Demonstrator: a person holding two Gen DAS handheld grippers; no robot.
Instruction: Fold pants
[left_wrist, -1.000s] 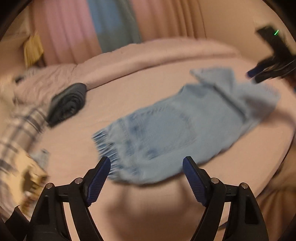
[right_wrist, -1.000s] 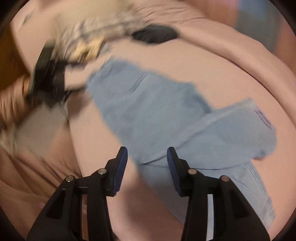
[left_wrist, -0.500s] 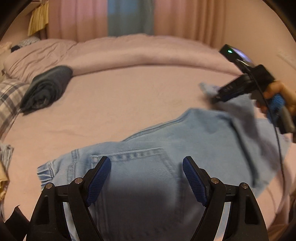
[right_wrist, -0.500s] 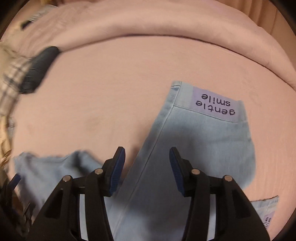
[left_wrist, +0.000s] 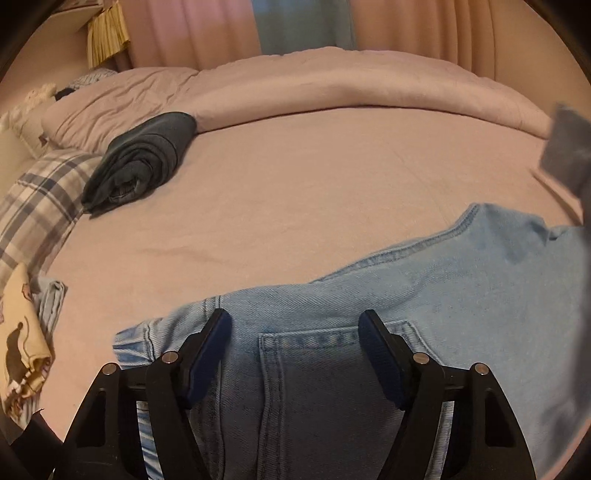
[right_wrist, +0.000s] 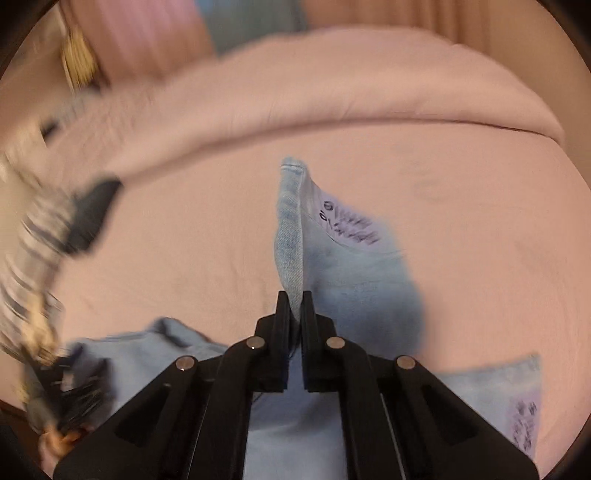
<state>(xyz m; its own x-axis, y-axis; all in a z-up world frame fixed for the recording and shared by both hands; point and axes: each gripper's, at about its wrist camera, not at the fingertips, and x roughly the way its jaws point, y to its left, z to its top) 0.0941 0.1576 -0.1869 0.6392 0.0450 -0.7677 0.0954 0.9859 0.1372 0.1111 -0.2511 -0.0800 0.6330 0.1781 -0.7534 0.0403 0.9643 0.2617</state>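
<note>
Pale blue denim pants (left_wrist: 424, 295) lie spread across the pink bed sheet (left_wrist: 295, 184). Over the waistband and back pocket hangs the left gripper (left_wrist: 293, 339), jaws spread wide, gripping nothing. Jaws pressed together, the right gripper (right_wrist: 294, 310) pinches one leg's edge, lifted off the sheet. A rolled dark garment (left_wrist: 136, 162) rests well apart.

A bed (left_wrist: 295, 192) with a pink sheet carries light-blue jeans (left_wrist: 461, 295) at its near edge, a rolled dark garment (left_wrist: 140, 162) and a plaid pillow (left_wrist: 37, 206) at left, and a pink duvet (left_wrist: 332, 85) bunched along the far side.
</note>
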